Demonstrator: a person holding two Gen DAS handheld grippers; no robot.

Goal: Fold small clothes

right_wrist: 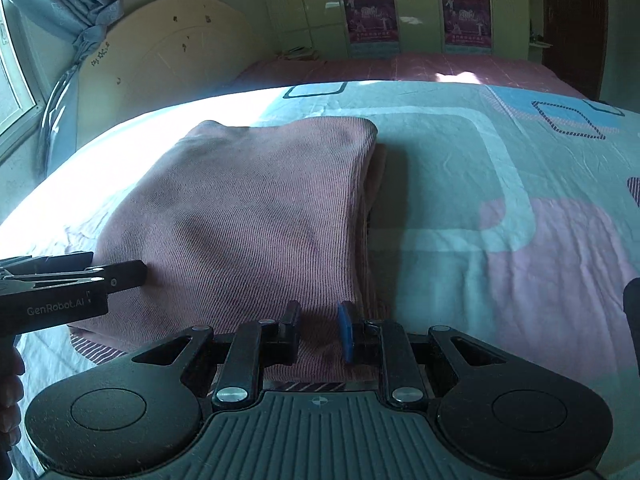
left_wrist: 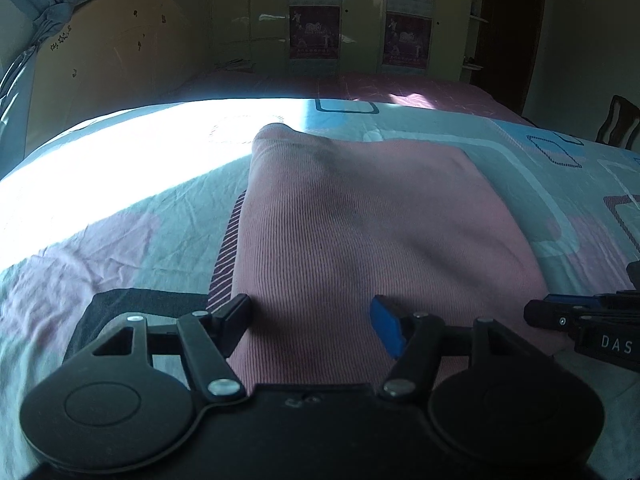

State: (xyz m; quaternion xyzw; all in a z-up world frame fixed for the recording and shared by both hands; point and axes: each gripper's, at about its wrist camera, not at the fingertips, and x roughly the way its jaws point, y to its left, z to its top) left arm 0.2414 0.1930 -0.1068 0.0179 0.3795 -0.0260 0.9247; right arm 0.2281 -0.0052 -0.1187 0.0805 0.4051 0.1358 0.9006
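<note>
The pink knit garment [right_wrist: 240, 216] lies folded on the bed [right_wrist: 480, 184]; the right tool [right_wrist: 320, 330] pinches its near edge, while the left tool [left_wrist: 312, 326] straddles it, jaws apart (not gripping); next, probably a final fold, which needs the left clamped too.

pink garment [left_wrist: 360, 220]: 1 | grippers: 2 | bedsheet [left_wrist: 120, 208]: 1 | wall posters: 4
</note>
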